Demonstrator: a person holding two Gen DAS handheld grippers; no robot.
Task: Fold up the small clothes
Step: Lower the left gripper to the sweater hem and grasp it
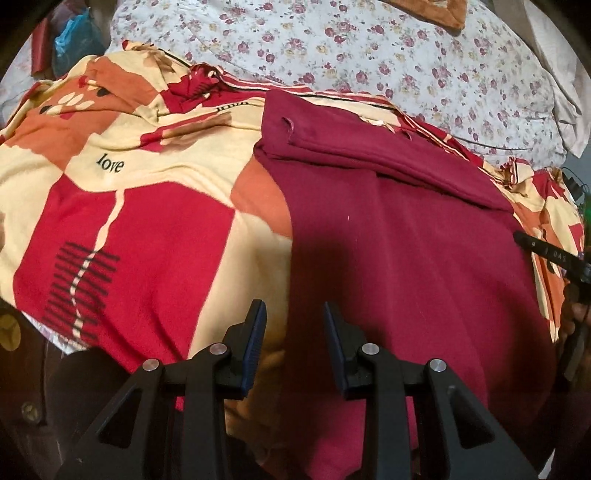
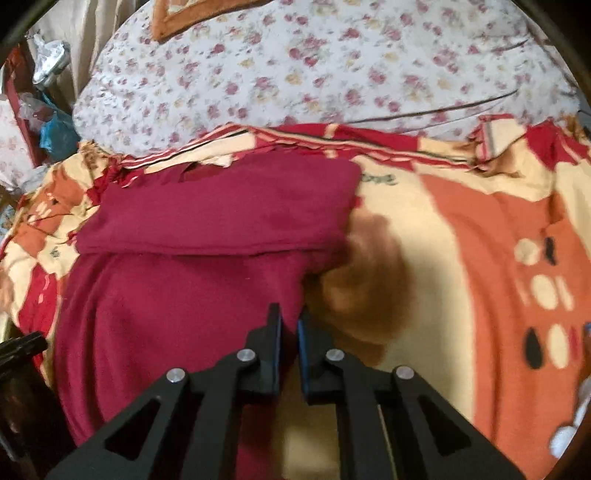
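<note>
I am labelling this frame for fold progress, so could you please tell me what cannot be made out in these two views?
- Near hem of the maroon garment: left wrist view, hidden behind the left gripper.
- Whether the right gripper pinches cloth: right wrist view, its fingers are nearly closed and the gap is dark.
- Printed word on the patterned blanket: right wrist view, motion blur.

Maroon garment [image 2: 207,236] on patterned blanket [image 2: 461,229], right hand-held gripper [image 2: 290,325] nearly closed

A patterned blanket [image 1: 155,206] printed "love" overlaps a floral sheet [image 1: 406,62]; blue plastic bag [image 1: 72,35] beside.
</note>
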